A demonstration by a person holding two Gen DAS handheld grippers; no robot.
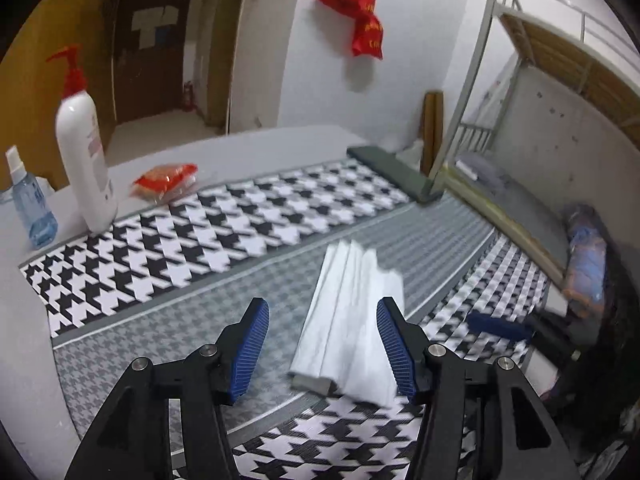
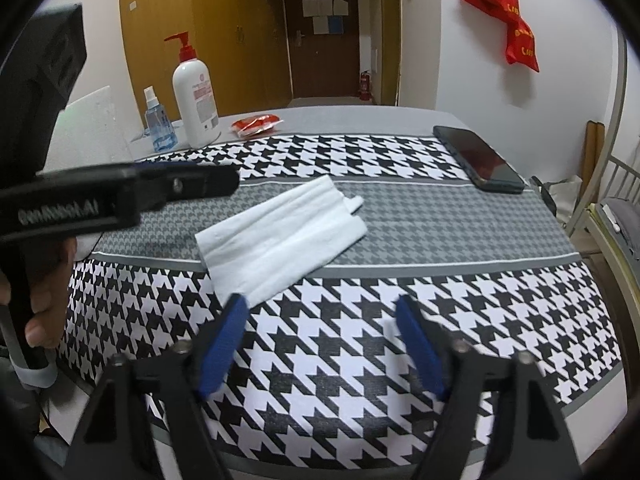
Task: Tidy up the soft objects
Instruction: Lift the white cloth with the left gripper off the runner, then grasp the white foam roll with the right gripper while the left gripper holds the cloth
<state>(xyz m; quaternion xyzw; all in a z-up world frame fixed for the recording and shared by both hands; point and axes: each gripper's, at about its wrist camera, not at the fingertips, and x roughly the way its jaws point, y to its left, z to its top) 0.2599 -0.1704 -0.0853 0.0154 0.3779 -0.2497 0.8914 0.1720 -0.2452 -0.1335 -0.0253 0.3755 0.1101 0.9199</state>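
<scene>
Nearest, my left claw point(image 1: 322, 344): blue pads spread apart, the folded white tissue point(image 1: 352, 320) lying between them on the cloth, its right edge against or just under the right pad, and neither pad pressing it. My right claw point(image 2: 322, 344): also spread, nothing between its pads but the houndstooth tablecloth point(image 2: 360, 360), the tissue's near corner just beside its left pad.

Item, tissue: loosely folded in long pleats, lying slantwise across the grey band of the cloth, one end reaching onto the black-and-white check.

Risks, as I judge them:
- Thin paper; a pinch on one layer may peel the pleats open instead of lifting the whole fold.
- Pads set too low may catch the tablecloth and drag it, shifting everything standing on it.
- My two claws work close together; a careless reach may knock one into the other.

Item, left claw body point(image 2: 120, 196), seen from my right side, a hand point(image 2: 44, 304) on its grip: white lettering that looks like "GenRobot.AI", blurred.

Farther: dark phone point(image 2: 480, 160) at the cloth's far right edge; red packet point(image 2: 256, 123); white pump bottle point(image 2: 196, 100) with a red-and-pink label, print too small to read; blue spray bottle point(image 2: 159, 124).

Farthest: red bag point(image 2: 504, 12) hanging on the wall, yellow characters unreadable; papers on the door point(image 2: 324, 12), unreadable.
</scene>
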